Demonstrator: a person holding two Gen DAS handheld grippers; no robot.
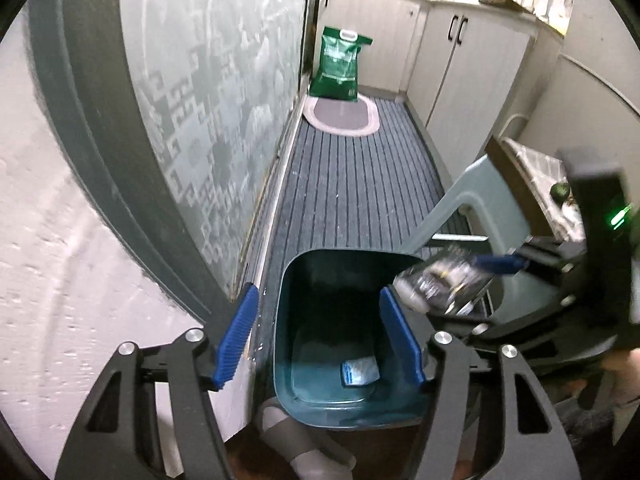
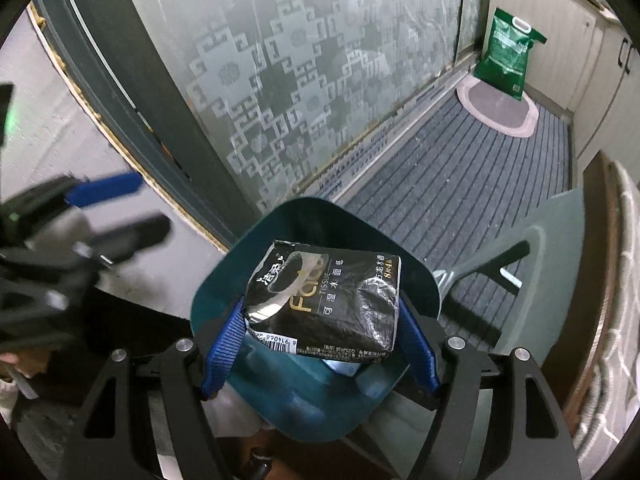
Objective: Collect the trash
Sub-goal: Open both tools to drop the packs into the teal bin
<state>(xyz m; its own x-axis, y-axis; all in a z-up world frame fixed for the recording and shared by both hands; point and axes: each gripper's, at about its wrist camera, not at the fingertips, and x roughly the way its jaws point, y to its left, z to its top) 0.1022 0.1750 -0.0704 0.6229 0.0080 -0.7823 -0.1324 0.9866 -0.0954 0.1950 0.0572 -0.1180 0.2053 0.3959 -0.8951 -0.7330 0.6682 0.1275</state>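
A teal trash bin [image 1: 288, 280] stands open on the floor, its grey-green lid [image 1: 460, 208] tipped back to the right. A white and blue packet [image 1: 360, 372] lies on its bottom. My left gripper [image 1: 318, 294] hangs open above the bin's mouth with nothing between its blue pads. My right gripper [image 2: 320, 308] is shut on a black tissue pack [image 2: 324, 300] and holds it just over the bin [image 2: 416, 276]. In the left wrist view the same pack [image 1: 440, 280] shows blurred at the bin's right rim. The left gripper [image 2: 154, 202] appears blurred at the left of the right wrist view.
A frosted patterned glass door [image 1: 224, 100] runs along the left of the bin. A striped floor mat [image 1: 360, 184] leads to an oval rug [image 1: 344, 116] and a green sack [image 1: 340, 68]. Cabinets [image 1: 472, 76] line the right. A person's grey-socked foot [image 1: 304, 452] is below the bin.
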